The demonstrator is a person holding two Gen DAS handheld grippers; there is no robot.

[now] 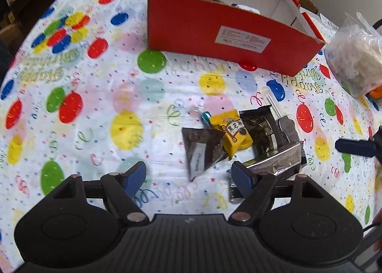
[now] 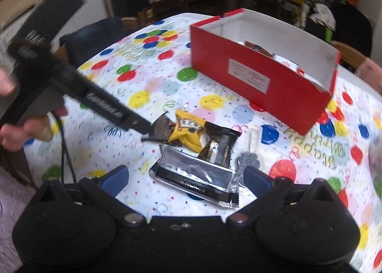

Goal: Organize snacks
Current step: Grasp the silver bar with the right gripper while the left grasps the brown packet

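A pile of wrapped snacks lies on the balloon-print tablecloth: a dark triangular packet [image 1: 203, 151], a yellow packet [image 1: 235, 133] [image 2: 187, 131], a black-and-gold packet [image 1: 262, 132] [image 2: 218, 146] and a silver-black bar [image 1: 277, 160] [image 2: 195, 177]. A red cardboard box [image 1: 214, 32] [image 2: 257, 82] stands behind them with some snacks inside. My left gripper [image 1: 189, 177] is open just in front of the triangular packet. My right gripper [image 2: 186, 177] is open around the silver-black bar. The left gripper also shows in the right wrist view [image 2: 143, 127].
A clear plastic bag of pale snacks [image 1: 355, 55] sits at the right. A small clear-wrapped item [image 2: 254, 139] and a grey wrapped sweet [image 2: 249, 162] lie by the pile. The right gripper's fingertip [image 1: 353, 145] enters the left view at right. Chairs and shelves stand beyond the table.
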